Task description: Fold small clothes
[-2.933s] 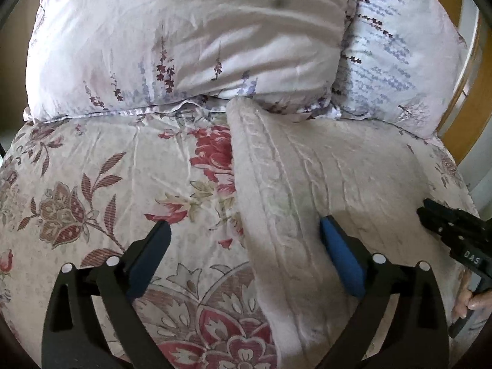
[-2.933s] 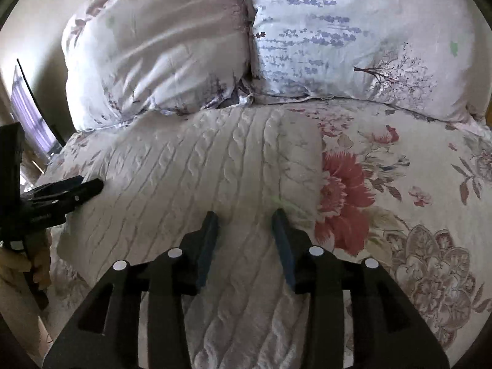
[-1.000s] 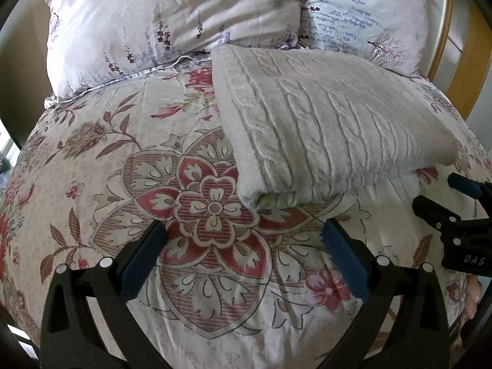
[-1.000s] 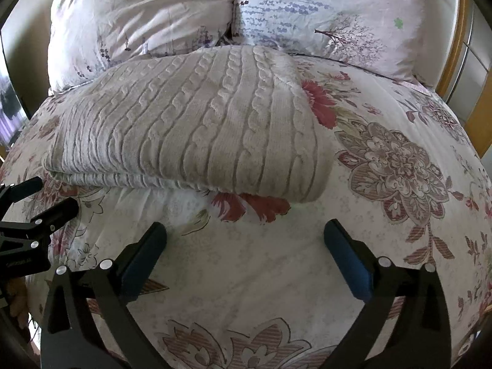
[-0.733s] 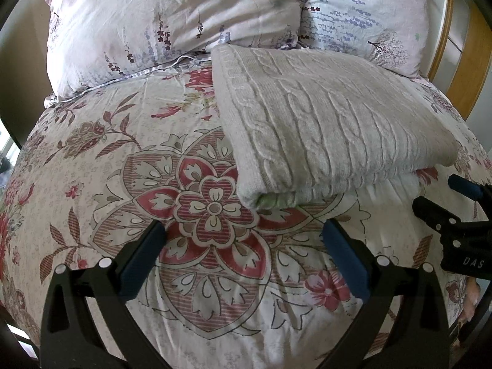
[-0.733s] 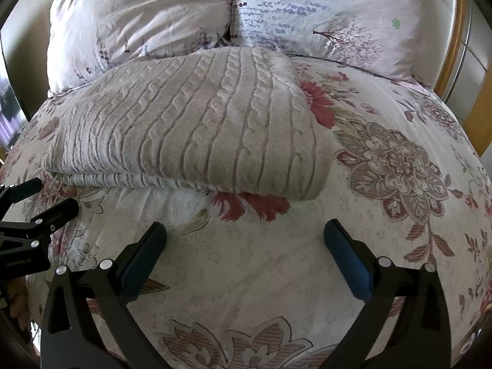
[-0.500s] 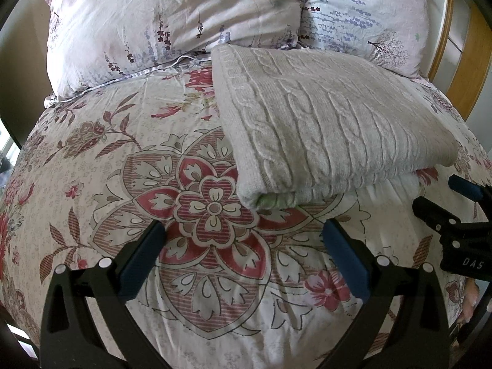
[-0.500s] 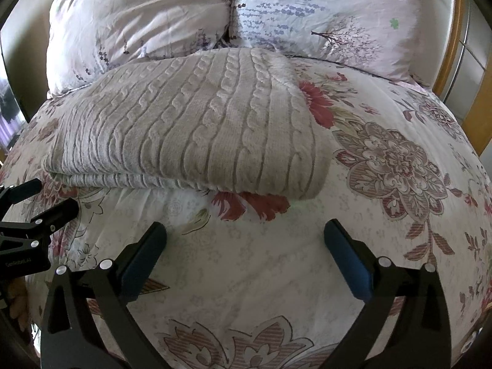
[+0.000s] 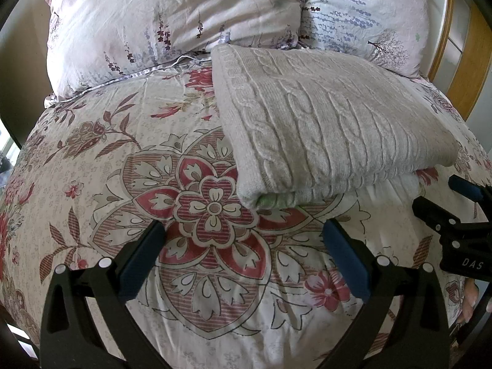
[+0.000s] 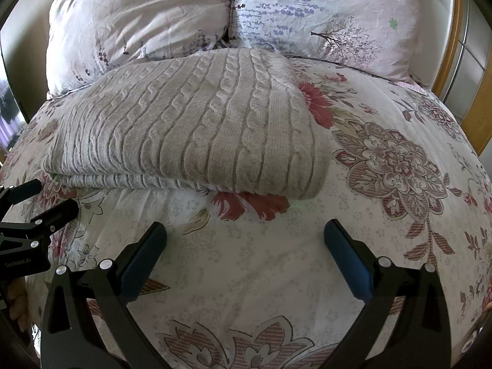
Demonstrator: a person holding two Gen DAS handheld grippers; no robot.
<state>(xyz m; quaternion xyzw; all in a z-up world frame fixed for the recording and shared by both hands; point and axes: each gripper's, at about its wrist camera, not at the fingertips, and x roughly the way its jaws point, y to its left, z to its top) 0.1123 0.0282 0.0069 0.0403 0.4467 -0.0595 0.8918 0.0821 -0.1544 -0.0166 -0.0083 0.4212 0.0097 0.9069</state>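
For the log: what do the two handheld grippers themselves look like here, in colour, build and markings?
Both are alike: the left gripper and right gripper have matte black angular frames with cut-out openings, silver round screw heads, and blue pads on the inner faces of the fingers. Seen from the other camera, the right one carries white "DAS" lettering and the left one "GenRobot.AI". No cables or sleeves are visible.

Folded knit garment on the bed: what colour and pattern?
Light grey cable knit, clearest in the right wrist view.

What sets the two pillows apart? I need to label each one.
The left pillow is pinkish with sparse dark flower sprigs; the right pillow is paler, with rows of purple lavender and a bare tree. The sweater reaches up to the left pillow more than to the right. Both lean at the bed's head.
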